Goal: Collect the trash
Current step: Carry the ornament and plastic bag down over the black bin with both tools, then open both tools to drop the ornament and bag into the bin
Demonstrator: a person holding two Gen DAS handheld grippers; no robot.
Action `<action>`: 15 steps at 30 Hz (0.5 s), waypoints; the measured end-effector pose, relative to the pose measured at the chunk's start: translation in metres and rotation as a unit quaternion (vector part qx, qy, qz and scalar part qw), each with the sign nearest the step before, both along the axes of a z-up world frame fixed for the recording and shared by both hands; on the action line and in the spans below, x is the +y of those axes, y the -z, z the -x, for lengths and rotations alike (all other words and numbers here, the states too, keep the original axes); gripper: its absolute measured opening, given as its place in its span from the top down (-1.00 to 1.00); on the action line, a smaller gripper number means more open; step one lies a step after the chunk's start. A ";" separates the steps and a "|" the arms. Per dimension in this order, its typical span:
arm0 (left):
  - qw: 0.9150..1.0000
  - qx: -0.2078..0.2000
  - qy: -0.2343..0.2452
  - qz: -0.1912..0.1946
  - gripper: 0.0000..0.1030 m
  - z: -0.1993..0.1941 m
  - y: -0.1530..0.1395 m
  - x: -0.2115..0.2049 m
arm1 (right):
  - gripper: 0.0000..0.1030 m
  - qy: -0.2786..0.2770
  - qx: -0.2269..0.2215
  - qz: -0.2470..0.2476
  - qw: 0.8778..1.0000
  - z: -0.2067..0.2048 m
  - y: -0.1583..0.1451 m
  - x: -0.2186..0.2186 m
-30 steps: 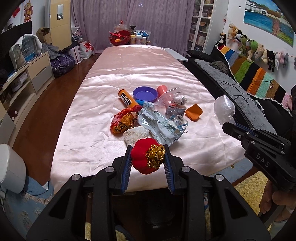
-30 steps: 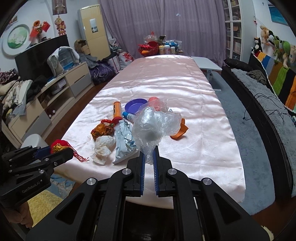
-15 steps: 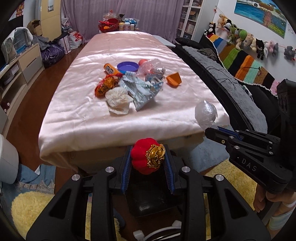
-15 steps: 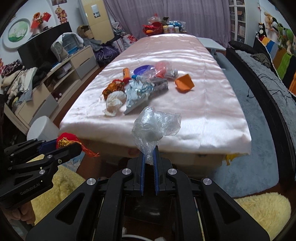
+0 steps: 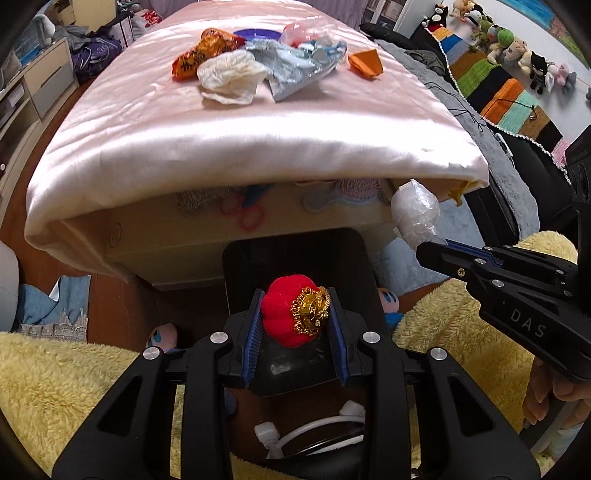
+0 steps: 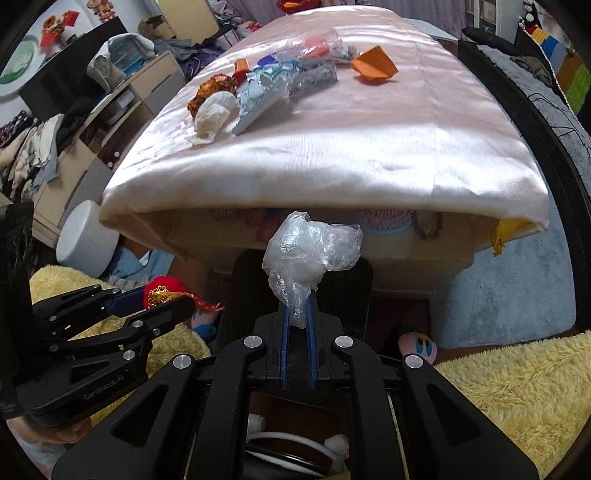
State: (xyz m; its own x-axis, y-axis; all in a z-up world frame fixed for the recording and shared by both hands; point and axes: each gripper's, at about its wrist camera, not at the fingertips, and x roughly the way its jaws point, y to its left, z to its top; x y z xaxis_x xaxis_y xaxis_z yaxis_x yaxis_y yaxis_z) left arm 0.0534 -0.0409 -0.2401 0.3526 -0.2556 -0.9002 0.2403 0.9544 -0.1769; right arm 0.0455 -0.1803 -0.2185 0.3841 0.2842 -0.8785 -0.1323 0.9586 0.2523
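Between the blue pads of the left gripper (image 5: 295, 317) a red plush pumpkin ornament (image 5: 293, 315) with a gold cap is clamped, pressed from both sides. In the right wrist view the same ornament is seen from the side, with a red tassel (image 6: 207, 304) trailing from it. The right gripper (image 6: 297, 325) is closed on the lower end of a crumpled clear plastic bag (image 6: 310, 254), whose bulk stands up above the fingertips. Both grippers are pointed steeply downward, side by side, over a black bin (image 5: 240, 269) that stands on the floor just in front of the table's near end; a white cord (image 5: 314, 430) is seen low in the frame, near the bin's bottom edge. Yellow fluffy fabric (image 5: 55, 387) is spread to either side of the bin, and slippers with cartoon eyes (image 6: 417, 345) lie beside it. Part of a hand (image 5: 550, 395) is visible under the right gripper's body. Beyond the bin, the table (image 5: 236, 140) is covered by a shiny pink cloth, and the rest of the trash is left on it: a crumpled white tissue (image 5: 231, 75), an orange snack wrapper (image 5: 197, 59), a silver-blue foil bag (image 5: 295, 70), a folded orange paper (image 5: 365, 62) and a purple plate (image 5: 256, 34). A white round container (image 6: 86, 238) stands on the floor to the left of the table.
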 end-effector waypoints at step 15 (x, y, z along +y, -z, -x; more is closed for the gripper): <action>0.999 0.037 0.014 -0.008 0.19 0.000 0.025 -0.006 | 0.64 0.009 0.042 -0.019 0.999 -0.006 0.022 -0.004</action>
State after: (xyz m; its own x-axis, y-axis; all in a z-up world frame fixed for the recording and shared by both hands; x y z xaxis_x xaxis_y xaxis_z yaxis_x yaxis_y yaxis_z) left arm 0.0539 -0.0467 -0.2655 0.2787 -0.2491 -0.9275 0.2532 0.9507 -0.1793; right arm 0.0517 -0.1844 -0.2405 0.3153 0.3107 -0.8967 -0.0913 0.9504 0.2973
